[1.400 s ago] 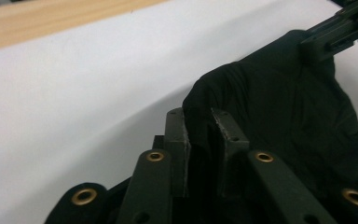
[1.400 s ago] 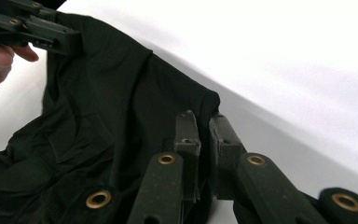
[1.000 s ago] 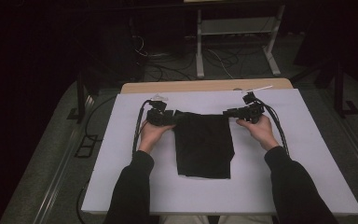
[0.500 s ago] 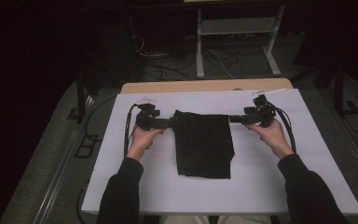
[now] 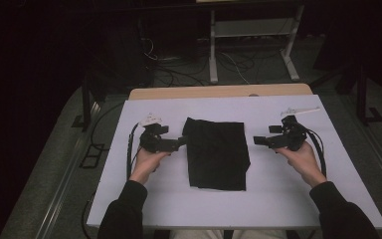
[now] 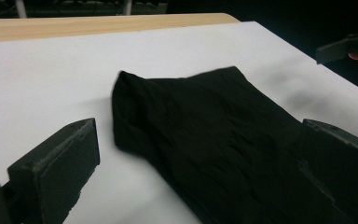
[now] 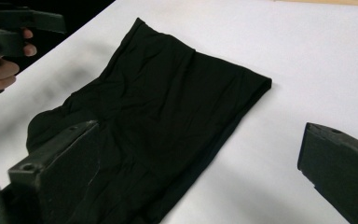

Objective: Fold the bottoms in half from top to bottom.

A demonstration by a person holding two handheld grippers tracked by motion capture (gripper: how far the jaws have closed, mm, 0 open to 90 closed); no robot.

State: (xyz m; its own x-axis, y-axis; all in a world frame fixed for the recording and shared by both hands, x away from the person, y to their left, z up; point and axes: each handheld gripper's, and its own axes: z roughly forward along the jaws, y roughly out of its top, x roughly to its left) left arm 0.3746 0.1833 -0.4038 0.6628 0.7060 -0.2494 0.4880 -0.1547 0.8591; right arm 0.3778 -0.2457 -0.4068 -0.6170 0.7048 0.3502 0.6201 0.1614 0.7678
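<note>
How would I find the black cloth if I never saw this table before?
Look at the white table. In its middle, between the left gripper and the right gripper, lies the black cloth. It is the flat, folded, soft dark thing; both grippers are open and apart from it.

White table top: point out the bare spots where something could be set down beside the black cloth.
The white table top is bare along the far edge beyond the black cloth, along the near edge in front of it, and at the two near corners. It is crowded mid-table, where the left gripper and right gripper, jaws open, flank the cloth.
</note>
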